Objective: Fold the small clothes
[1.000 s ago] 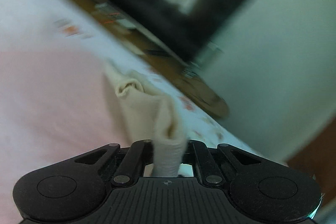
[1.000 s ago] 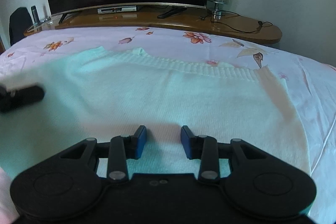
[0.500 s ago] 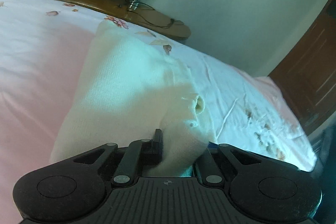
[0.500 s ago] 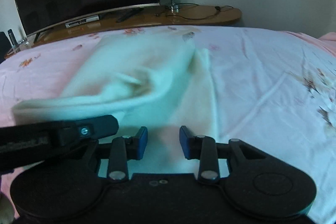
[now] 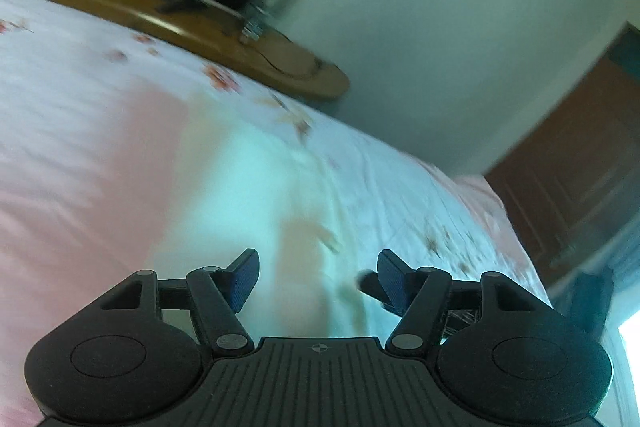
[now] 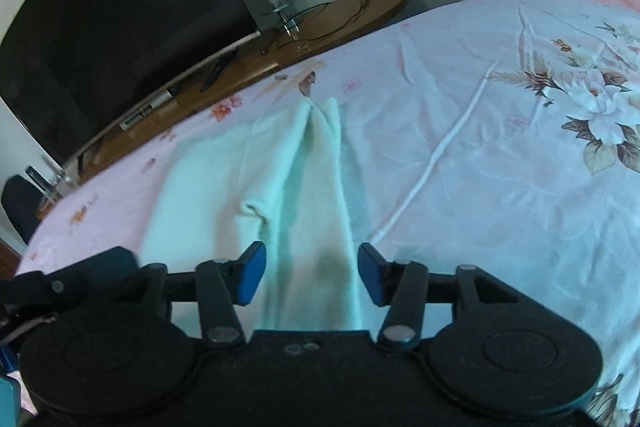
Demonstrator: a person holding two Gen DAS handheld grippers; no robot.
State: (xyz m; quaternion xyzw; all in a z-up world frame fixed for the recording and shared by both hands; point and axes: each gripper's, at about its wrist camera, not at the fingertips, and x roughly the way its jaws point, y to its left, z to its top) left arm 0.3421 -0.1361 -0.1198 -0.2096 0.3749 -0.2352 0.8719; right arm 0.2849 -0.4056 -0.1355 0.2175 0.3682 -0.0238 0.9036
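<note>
Both grippers, left gripper (image 5: 318, 277) and right gripper (image 6: 311, 273), hung released above a cream knit garment (image 6: 256, 183) lying on the floral bedsheet (image 6: 500, 131). One side looked folded over; further folds seemingly remained.

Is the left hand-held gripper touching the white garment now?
Cannot tell. In the blurred left wrist view, the left hand-held gripper is open above the white garment; no cloth between its fingers, but depth is unclear.

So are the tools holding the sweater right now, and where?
Nothing is held. The left tool and the right tool are both open, with the cream sweater lying loose on the floral bedsheet.
</note>
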